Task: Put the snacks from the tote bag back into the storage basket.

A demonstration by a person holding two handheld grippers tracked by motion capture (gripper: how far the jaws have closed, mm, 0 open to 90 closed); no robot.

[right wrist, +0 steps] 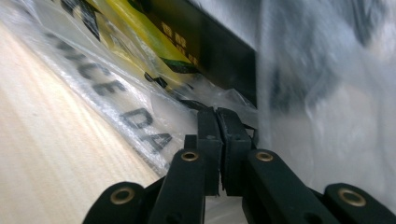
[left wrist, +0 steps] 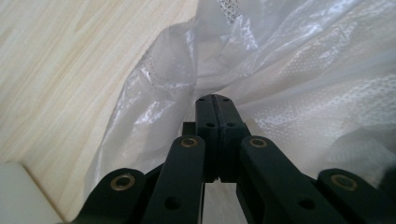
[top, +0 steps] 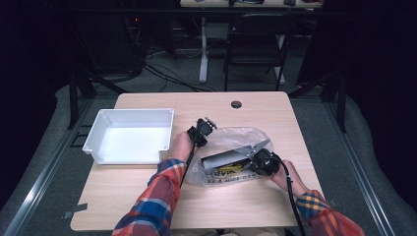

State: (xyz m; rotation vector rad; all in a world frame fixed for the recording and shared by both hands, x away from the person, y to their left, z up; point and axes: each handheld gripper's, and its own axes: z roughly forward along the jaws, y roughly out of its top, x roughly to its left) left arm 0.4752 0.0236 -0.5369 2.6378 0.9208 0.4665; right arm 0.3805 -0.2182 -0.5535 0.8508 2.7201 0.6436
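1. A light wooden table (top: 147, 196) stands in a dark room, with a black chair (top: 255, 44) behind it.
2. A white tray (top: 98, 129) sits on the left part of the table.
3. A clear plastic bag (top: 233, 136) lies near the middle of the table, just to the right of the tray.
4. Inside the bag there is a dark flat thing and something yellow (right wrist: 140, 32). Black letters are printed on the bag.
5. The left gripper (top: 205, 125) is at the bag's upper left edge. In the left gripper view its two black jaws are pressed together, and the thin plastic seems pinched at their tips.
6. The right gripper (top: 256, 158) is at the bag's right side, low on the table. In the right gripper view its jaws are squeezed tight on a fold of the bag.
7. A person in plaid sleeves holds both grippers.
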